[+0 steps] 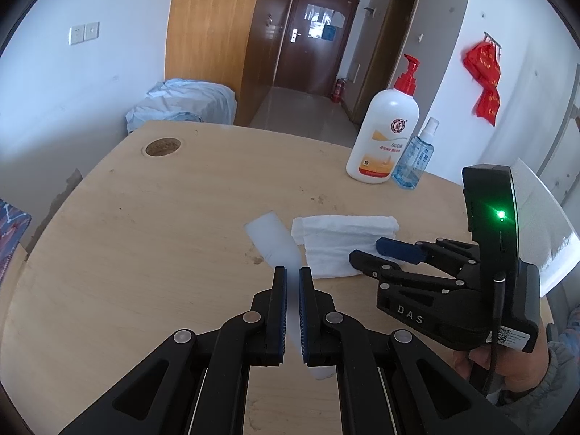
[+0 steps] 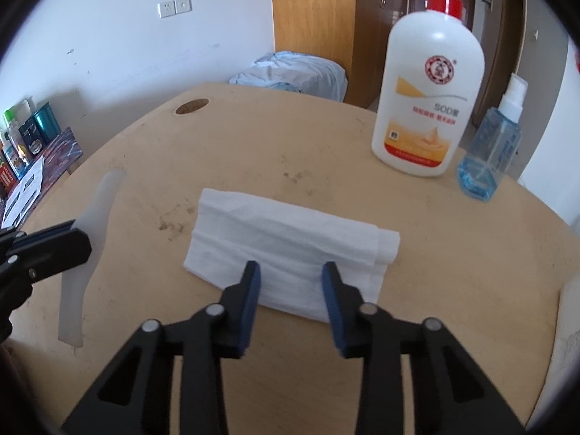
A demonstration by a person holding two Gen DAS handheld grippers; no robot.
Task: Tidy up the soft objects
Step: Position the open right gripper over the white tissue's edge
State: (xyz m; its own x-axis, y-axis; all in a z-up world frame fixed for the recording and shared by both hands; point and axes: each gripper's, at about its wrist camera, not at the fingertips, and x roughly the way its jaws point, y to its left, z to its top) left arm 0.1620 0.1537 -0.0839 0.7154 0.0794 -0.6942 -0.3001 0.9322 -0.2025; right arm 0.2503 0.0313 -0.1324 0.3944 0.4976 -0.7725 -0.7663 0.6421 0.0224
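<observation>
While the left gripper (image 1: 293,272) pinches a translucent strip (image 1: 270,237), the right gripper (image 2: 291,266) gapes over the folded cloth (image 2: 290,243)

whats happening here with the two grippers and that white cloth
A person holds a gripper in each hand over a wooden table. The right gripper is open, its fingers spread above the near edge of a folded white cloth, not yet closed on it. The left gripper is nearly shut around a translucent white strip lying beside the cloth. A lotion pump bottle and a blue spray bottle stand behind.
</observation>
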